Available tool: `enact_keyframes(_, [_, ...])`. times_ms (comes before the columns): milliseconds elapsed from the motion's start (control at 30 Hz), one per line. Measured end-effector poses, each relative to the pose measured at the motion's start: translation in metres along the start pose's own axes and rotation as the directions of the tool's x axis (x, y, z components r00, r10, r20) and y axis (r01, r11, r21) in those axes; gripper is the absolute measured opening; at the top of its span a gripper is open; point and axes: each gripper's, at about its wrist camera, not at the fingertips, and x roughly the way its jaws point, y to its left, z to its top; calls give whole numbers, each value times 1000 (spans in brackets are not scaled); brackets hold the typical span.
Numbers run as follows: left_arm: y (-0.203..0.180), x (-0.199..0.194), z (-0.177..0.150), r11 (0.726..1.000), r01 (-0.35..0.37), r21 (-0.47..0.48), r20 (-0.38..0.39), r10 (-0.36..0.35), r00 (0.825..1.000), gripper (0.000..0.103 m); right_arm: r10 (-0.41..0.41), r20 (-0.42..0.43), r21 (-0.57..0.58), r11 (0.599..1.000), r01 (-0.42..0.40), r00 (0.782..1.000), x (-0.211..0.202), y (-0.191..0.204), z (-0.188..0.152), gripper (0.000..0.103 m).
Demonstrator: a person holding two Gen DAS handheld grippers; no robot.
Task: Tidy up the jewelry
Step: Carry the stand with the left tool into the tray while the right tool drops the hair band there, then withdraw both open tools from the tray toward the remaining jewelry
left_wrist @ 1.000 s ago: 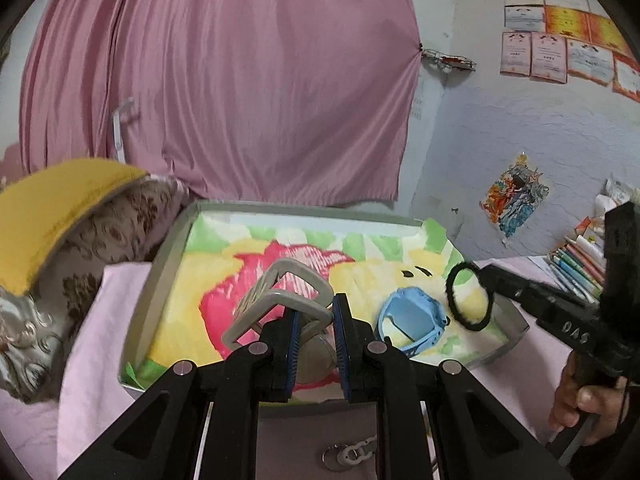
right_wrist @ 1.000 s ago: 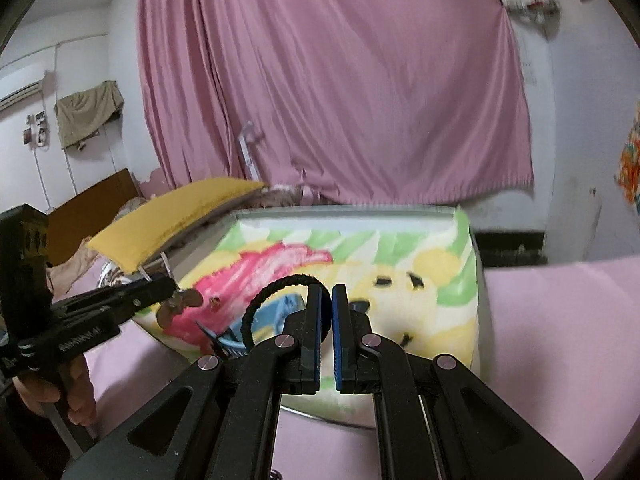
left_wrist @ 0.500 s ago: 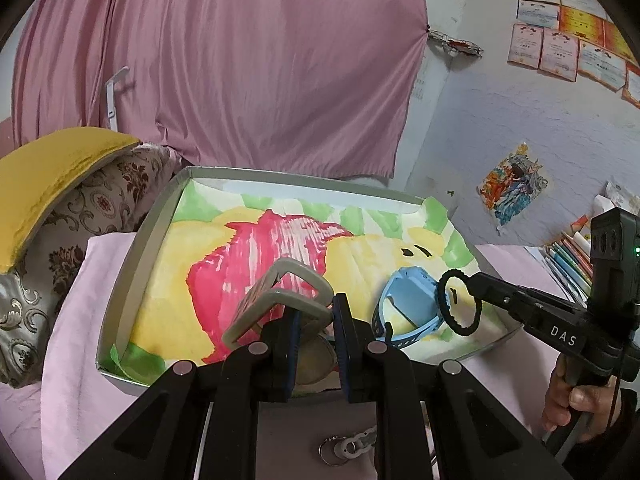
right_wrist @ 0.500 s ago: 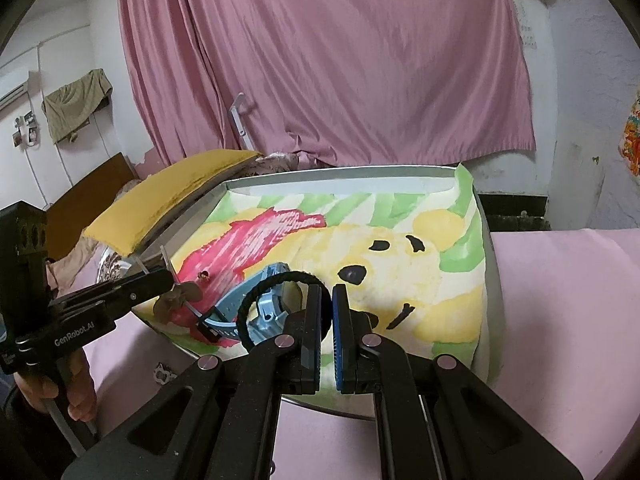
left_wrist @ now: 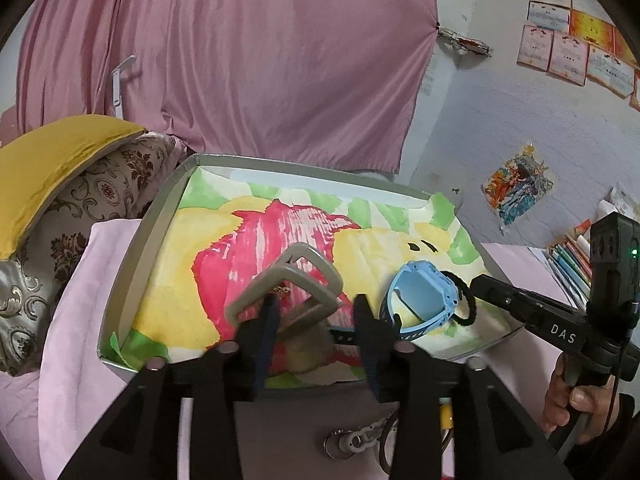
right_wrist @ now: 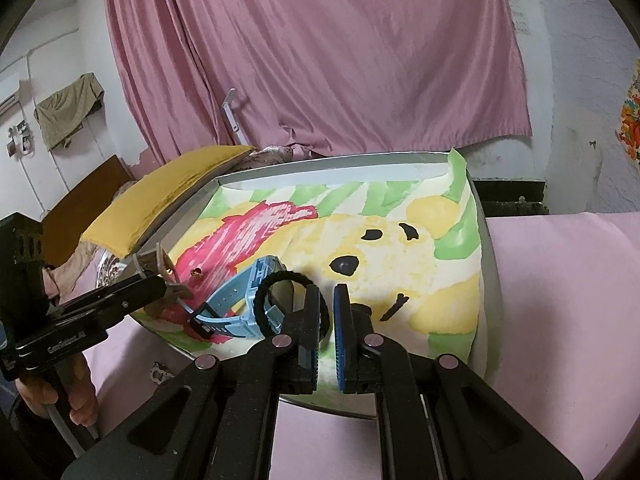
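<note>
A metal tray (left_wrist: 132, 264) lined with a painted paper holds a blue watch (left_wrist: 424, 300), also in the right wrist view (right_wrist: 248, 300). My left gripper (left_wrist: 316, 312) is open over the tray's near edge; a grey strap piece (left_wrist: 296, 280) lies between and beyond its fingers, no longer gripped. My right gripper (right_wrist: 326, 308) is open a little; a black hair tie (right_wrist: 280, 300) leans against its left finger, beside the watch. The hair tie also shows in the left wrist view (left_wrist: 464, 300).
The tray sits on a pink cloth (right_wrist: 560, 280). A yellow cushion (left_wrist: 52, 168) and a patterned pillow lie to the left. A metal keyring (left_wrist: 352, 440) lies on the cloth below the left gripper. Books (left_wrist: 568, 256) stand at the right.
Both grippers have lowered toward the tray and opened. The left has let go of the grey strap piece; the right's jaws have parted around the hair tie.
</note>
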Motion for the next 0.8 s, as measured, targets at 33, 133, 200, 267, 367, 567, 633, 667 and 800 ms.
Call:
enact_keyframes(33, [0,-2,0,1000,-1,-4,10,1,1000,45,0,5,1,1000,0,1000,-1,0,0,17])
enact_keyframes(133, [2,-9,-1,1000,-5,-14,45,5,999,57,-3,33,-2,1000,3,999,-5,1,-1,30])
enact_keyframes(200, [2,-13,-2,1000,-9,-16,66,10,998,64,-3,51,-8,1000,3,999,-9,1,-1,30])
enact_keyframes(267, [1,-16,-2,1000,-12,-13,81,13,997,69,-2,72,-12,1000,3,997,-13,2,-2,37])
enact_keyframes(367, [-1,-23,-3,1000,-24,-9,119,25,993,83,-10,113,-19,1000,12,994,-21,2,-2,60])
enact_keyframes(567, [-1,-41,-7,999,-46,-22,213,50,976,101,-5,177,-76,997,19,984,-39,10,-6,87])
enact_keyframes(633, [-3,-50,-10,998,-53,-25,248,57,967,102,3,208,-100,995,18,978,-47,14,-8,93])
enact_keyframes(667, [-4,-54,-12,998,-57,-22,258,61,964,102,7,221,-111,994,18,975,-52,16,-9,98])
enact_keyframes(800, [-13,-74,-21,996,-83,15,303,75,950,102,30,273,-168,986,17,962,-74,27,-17,101])
